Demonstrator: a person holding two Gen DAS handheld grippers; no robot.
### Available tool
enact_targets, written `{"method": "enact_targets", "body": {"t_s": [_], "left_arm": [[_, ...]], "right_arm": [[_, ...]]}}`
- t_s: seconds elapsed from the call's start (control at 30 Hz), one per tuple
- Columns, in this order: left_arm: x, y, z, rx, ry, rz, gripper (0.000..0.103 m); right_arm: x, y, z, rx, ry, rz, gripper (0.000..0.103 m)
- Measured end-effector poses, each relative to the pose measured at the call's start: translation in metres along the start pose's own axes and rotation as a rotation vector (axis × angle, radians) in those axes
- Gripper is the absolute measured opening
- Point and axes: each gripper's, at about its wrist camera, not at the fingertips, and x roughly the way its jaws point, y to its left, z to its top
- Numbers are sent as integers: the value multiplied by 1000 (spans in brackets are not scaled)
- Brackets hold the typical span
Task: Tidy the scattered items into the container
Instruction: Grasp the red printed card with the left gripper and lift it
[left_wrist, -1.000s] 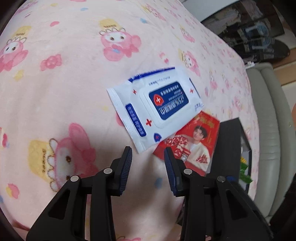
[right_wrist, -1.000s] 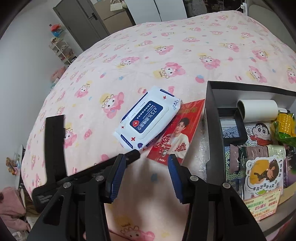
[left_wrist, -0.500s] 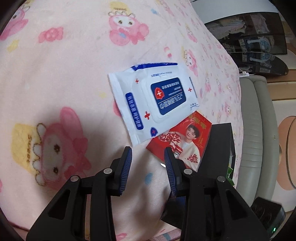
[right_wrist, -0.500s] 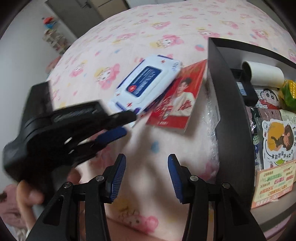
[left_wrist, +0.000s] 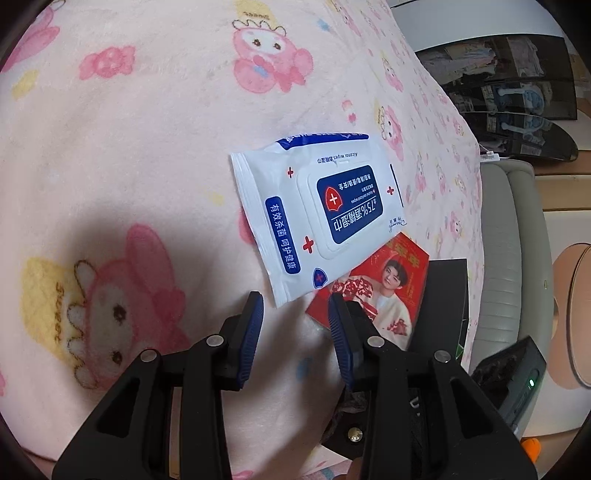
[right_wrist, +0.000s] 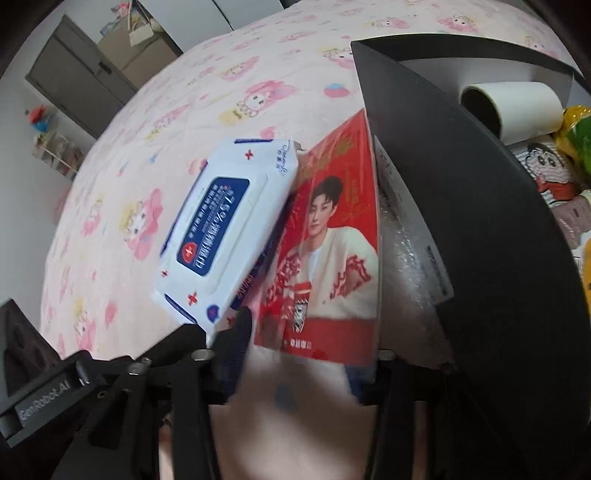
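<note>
Wipes pack (left_wrist: 317, 218) lay on bed (left_wrist: 129, 147), overlapping red card (right_wrist: 332, 251) at its 4 o'clock, beside black box (right_wrist: 461, 184). Left gripper (left_wrist: 295, 317) fingers apart, empty, near pack's corner. Right gripper (right_wrist: 310, 332) fingers apart around card's near edge.

The left wrist view looks forward and down along its fingers (left_wrist: 255, 336) onto the pink bed (left_wrist: 129, 155), close to the wipes pack (left_wrist: 317, 218) with the red card (left_wrist: 384, 295) just beyond to the right. The right wrist view sits lower and very near the same pack (right_wrist: 225, 236) and card (right_wrist: 332, 258), facing across the bed (right_wrist: 221, 92), the black box (right_wrist: 461, 206) filling its right side. Both views share pack, card and box wall (left_wrist: 445, 291).
</note>
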Motion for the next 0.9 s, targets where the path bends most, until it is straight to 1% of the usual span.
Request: {"method": "enact_targets", "body": {"t_s": [0.1, 0.17, 0.33, 0.4, 0.5, 0.57, 0.63, 0.73, 0.8, 0.87, 0.9], "left_arm": [[1, -3, -1, 12, 7, -11, 36], [0, -5, -1, 17, 13, -21, 36], [-4, -8, -4, 24, 18, -53, 36], [-3, -10, -6, 30, 32, -75, 40], [6, -13, -11, 24, 95, -133, 41], [15, -15, -15, 17, 142, -150, 41], [21, -16, -19, 16, 164, -136, 41], [24, -20, -23, 23, 180, -147, 41], [24, -21, -25, 22, 181, -138, 41], [23, -20, -24, 18, 163, -106, 41], [22, -18, -23, 10, 161, -108, 41]], "right_arm": [[-9, 1, -4, -11, -27, 49, 5], [-15, 0, -7, -8, -40, 87, 3], [-37, 3, -25, -40, -29, 121, 3], [-46, 4, -31, -71, -23, 132, 3], [-62, -1, -37, -97, -8, 162, 3], [-71, -8, -41, -108, 14, 193, 3], [-80, -17, -46, -109, 30, 205, 2], [-89, -20, -48, -121, 30, 202, 2], [-93, -22, -49, -121, 28, 203, 2], [-95, -23, -48, -112, 25, 208, 2], [-96, -24, -47, -108, 24, 210, 2]]}}
